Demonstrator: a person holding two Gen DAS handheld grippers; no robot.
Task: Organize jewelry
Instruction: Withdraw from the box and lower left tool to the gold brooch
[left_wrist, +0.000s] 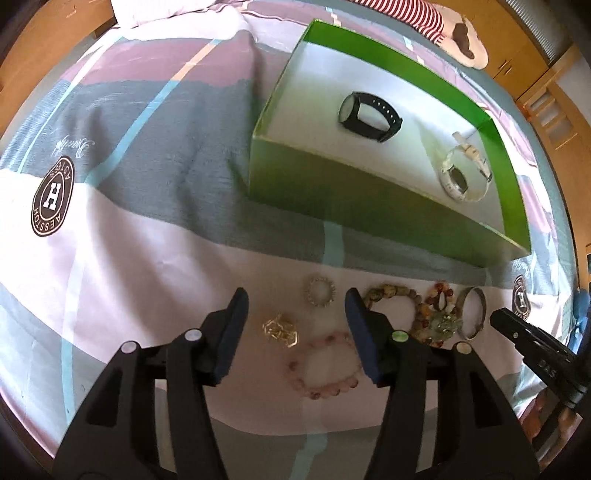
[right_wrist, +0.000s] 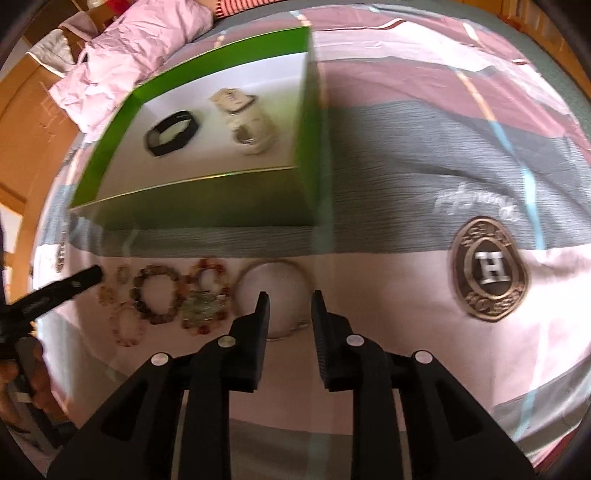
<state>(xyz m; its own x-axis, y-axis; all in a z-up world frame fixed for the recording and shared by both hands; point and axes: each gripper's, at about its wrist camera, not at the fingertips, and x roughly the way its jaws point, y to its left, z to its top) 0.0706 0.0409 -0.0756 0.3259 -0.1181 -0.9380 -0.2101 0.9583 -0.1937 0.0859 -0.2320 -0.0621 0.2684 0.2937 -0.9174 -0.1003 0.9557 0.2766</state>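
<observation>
Both grippers are open and carry nothing. From the left wrist, the left gripper (left_wrist: 295, 332) stands wide over the jewelry laid just in front of the green box (left_wrist: 369, 206): a gold chain piece (left_wrist: 280, 329) and a pink bead bracelet (left_wrist: 325, 365) lie between its fingers, with a small silver ring bracelet (left_wrist: 320, 291) closer to the box. Inside the box lie a black watch (left_wrist: 369, 115) and a white watch (left_wrist: 463, 173).

From the right wrist, the right gripper (right_wrist: 290, 314) is narrower but still apart, poised over a thin bangle (right_wrist: 275, 295) at the right-hand end of the row in front of the box; blur makes it unclear whether a finger touches it.

To take the bangle cleanly, one finger should probably go inside the hoop and one outside, closing on the rim, since soft bedding may give way underneath.

Everything rests on a bed (right_wrist: 424, 155) with a pink, grey and white striped cover bearing round logos; a pink quilt (right_wrist: 122, 48) sits beyond the box, and wooden furniture stands around.
</observation>
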